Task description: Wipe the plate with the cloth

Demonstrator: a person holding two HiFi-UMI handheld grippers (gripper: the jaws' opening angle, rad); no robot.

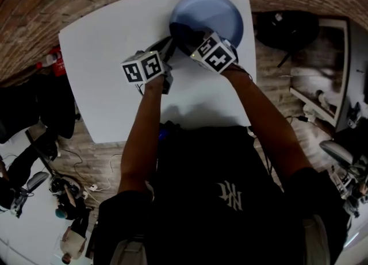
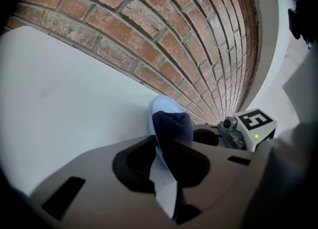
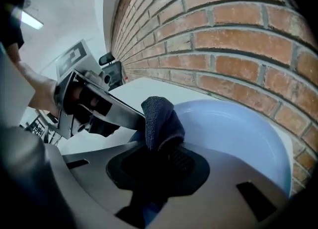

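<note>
plate and cloth, each held in a claw, on a white tabletop

item one: plate, pale blue, round and shallow. it is placed at the far right part of the white tabletop, close to the brick wall behind it. its near left rim is clamped edge-on by the left claw, whose jaws are closed onto it with only the thickness of the rim between them. whether the plate is lifted or rests flat on the tabletop cannot be told.

item two: cloth, dark blue, bunched into a fold. it is gripped by the right claw, whose jaws are shut tight on it, and a rounded wad is seen sticking out past their tips. the wad is held over the near left part of the plate's inner face, just beside the spot where the rim is clamped.

arrangement: the two claws are seen close together at the plate's near left edge, the left claw to the left and the right claw to the right, both angled downward and toward the far side.
</note>
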